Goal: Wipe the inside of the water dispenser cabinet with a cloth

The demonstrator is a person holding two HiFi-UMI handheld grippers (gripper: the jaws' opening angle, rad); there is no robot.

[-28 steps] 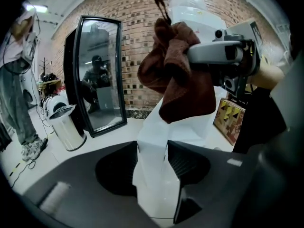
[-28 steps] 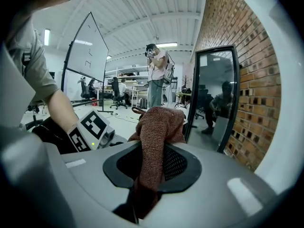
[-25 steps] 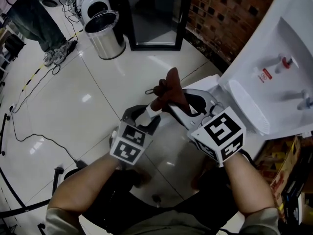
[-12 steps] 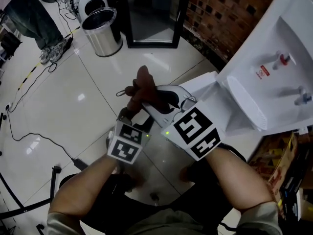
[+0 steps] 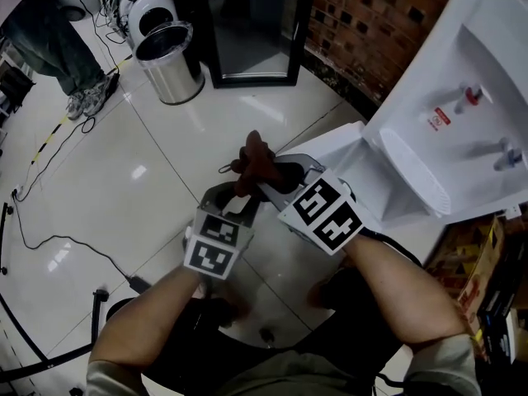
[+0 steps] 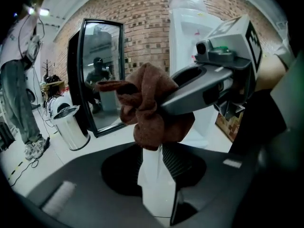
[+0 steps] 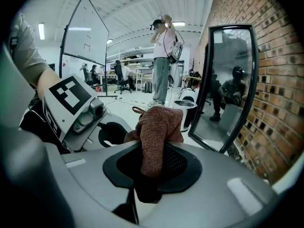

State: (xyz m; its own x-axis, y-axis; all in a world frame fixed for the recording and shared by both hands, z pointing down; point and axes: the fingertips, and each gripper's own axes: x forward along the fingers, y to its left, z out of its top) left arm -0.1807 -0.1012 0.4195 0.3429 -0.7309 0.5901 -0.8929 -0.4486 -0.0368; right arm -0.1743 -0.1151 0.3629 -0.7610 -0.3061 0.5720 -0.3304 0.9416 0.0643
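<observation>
The right gripper (image 5: 266, 176) is pinching the cloth (image 5: 256, 159) in mid-air near the dispenser (image 5: 445, 97) while the left gripper (image 5: 246, 200), jaws just closing, is nipping its lower end; one grip is probably needing to stay firm throughout the handover.

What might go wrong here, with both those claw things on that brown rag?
The right gripper clamps the bunched brown cloth; the left gripper has just been closing its jaws on the cloth's lower end. Pulling apart may yank it free. Its loose loop might snag on the water dispenser.
</observation>
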